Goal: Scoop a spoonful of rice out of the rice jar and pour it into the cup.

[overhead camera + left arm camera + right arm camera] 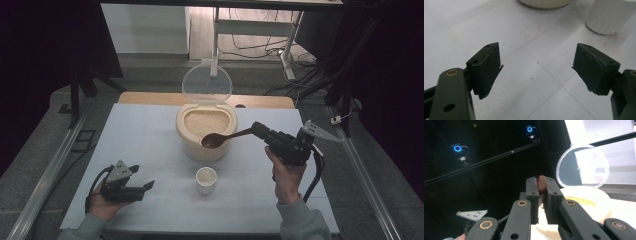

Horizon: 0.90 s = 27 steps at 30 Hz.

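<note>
High view shows a brown wooden spoon (224, 138) held level above the near rim of a cream rice container (206, 131), its bowl over the container's front edge and its handle running right into the right hand-held gripper (259, 130), whose jaws are clamped on the handle. From the right gripper view the spoon's handle end (541, 183) sits pinched between the two black jaws, with the container (586, 202) beyond and to the right. The container stands at the middle of the table (150, 145), toward its far side, filled with pale grain, and its clear round lid (207, 84) stands upright at the far rim. A small white cup (206, 180) sits on the table just near the container, apart from it. The right hand (286, 175) grips its tool from below, right of the cup. The left hand-held gripper (148, 187) rests low at the near left of the table, held by the left hand (102, 202), its jaws spread wide with nothing between them. In the left gripper view the ribbed cup (610, 15) stands at the far right beyond the parted jaws, with faint red marks on the tabletop (529, 75).
</note>
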Tool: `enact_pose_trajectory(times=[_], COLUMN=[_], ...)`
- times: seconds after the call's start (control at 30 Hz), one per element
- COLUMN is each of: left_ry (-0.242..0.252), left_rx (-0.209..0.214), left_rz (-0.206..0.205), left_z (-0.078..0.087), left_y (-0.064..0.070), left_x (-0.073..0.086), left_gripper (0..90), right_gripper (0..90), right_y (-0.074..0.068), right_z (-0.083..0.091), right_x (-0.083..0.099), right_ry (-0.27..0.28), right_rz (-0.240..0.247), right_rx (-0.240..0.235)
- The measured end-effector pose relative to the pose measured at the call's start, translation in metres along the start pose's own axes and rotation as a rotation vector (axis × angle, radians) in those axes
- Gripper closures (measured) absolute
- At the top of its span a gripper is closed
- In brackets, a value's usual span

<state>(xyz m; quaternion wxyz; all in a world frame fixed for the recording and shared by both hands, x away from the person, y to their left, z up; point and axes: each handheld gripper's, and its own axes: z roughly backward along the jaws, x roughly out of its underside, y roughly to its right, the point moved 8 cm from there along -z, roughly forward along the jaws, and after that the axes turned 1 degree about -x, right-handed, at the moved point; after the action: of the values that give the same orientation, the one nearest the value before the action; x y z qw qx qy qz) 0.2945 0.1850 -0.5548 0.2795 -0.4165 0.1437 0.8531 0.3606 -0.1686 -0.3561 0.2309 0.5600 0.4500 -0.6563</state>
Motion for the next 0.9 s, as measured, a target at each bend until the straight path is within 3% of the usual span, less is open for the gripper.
enact_pose_trajectory(times=[0.3, 0.67, 0.9], left_ry=[-0.018, -0.029, -0.033], left_rx=[0.009, 0.012, 0.012], left_rz=[0.0, -0.001, 0.003], left_z=[-0.003, -0.004, -0.004], left_y=[0.0, 0.0, -0.001], left_x=[0.002, 0.004, 0.005], left_gripper=[21.9, 21.8, 21.8], right_gripper=[83.2, 83.1, 83.2], right_y=[0.021, 0.027, 0.036], right_z=[-0.021, -0.042, -0.053], right_x=[-0.012, -0.016, -0.013], right_ry=[-0.022, -0.059, -0.083], right_rz=[0.01, 0.043, 0.075], right_rx=[0.054, 0.084, 0.134])
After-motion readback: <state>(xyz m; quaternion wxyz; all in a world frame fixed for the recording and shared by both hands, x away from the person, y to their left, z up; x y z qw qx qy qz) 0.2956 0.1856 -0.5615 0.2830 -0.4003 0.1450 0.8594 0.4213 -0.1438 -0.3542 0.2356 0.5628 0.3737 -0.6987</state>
